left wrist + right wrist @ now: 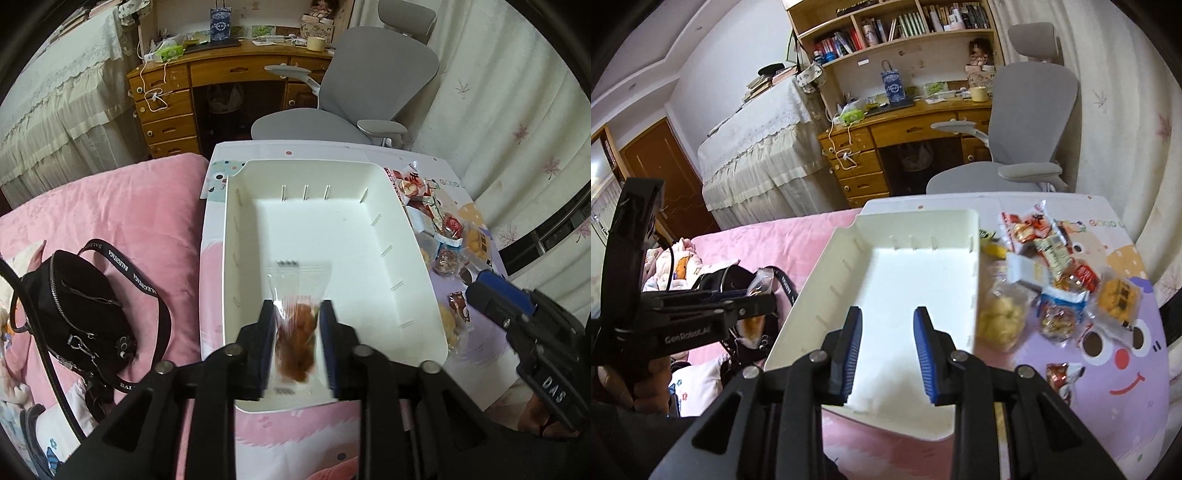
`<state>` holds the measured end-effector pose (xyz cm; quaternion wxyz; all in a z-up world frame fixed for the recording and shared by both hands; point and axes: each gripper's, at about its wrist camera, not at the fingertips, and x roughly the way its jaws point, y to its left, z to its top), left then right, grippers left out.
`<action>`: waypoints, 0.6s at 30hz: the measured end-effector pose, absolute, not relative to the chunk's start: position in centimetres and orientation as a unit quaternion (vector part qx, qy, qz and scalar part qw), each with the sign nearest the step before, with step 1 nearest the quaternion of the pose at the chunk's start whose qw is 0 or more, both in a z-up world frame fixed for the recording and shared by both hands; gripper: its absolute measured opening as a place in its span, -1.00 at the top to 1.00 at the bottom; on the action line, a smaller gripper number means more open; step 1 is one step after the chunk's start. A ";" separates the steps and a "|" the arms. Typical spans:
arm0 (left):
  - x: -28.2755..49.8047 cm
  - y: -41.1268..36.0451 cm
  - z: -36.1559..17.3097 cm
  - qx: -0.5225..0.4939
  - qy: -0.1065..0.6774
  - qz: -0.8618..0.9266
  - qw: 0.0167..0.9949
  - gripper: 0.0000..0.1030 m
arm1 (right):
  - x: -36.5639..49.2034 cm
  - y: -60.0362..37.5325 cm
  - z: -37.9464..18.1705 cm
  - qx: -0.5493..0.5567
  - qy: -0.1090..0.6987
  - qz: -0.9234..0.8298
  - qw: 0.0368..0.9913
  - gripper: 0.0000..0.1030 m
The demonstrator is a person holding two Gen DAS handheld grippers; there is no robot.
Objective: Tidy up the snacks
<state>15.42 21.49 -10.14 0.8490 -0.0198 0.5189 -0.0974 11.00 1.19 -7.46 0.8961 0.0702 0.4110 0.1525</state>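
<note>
My left gripper [297,306] is shut on a clear snack packet [295,343] with orange-brown pieces, held over the near end of an empty white bin [413,258]. In the right wrist view the left gripper [759,295] shows at the left, beside the bin [964,221], with the packet [753,325] between its fingers. My right gripper [888,314] is open and empty above the bin's near end. It also shows in the left wrist view [476,288]. A pile of wrapped snacks [1056,273] lies right of the bin; the left wrist view shows it too [443,229].
The bin sits on a small cartoon-print table [1119,369] over a pink bed cover [122,206]. A black bag [85,314] lies on the bed at the left. A grey office chair [369,85] and a wooden desk [221,74] stand behind.
</note>
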 end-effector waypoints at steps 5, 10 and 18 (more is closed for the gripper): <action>15.1 21.5 -10.4 -0.023 0.520 -0.106 0.847 -0.42 | 10.3 1.7 -8.0 0.077 0.423 0.145 0.891 0.44; 14.8 20.3 -10.9 -0.017 0.530 -0.116 0.840 -0.45 | 9.4 1.1 -8.1 0.083 0.431 0.129 0.889 0.43; 13.6 17.3 -11.1 -0.010 0.532 -0.150 0.833 -0.46 | 7.8 -1.2 -9.1 0.097 0.454 0.105 0.880 0.43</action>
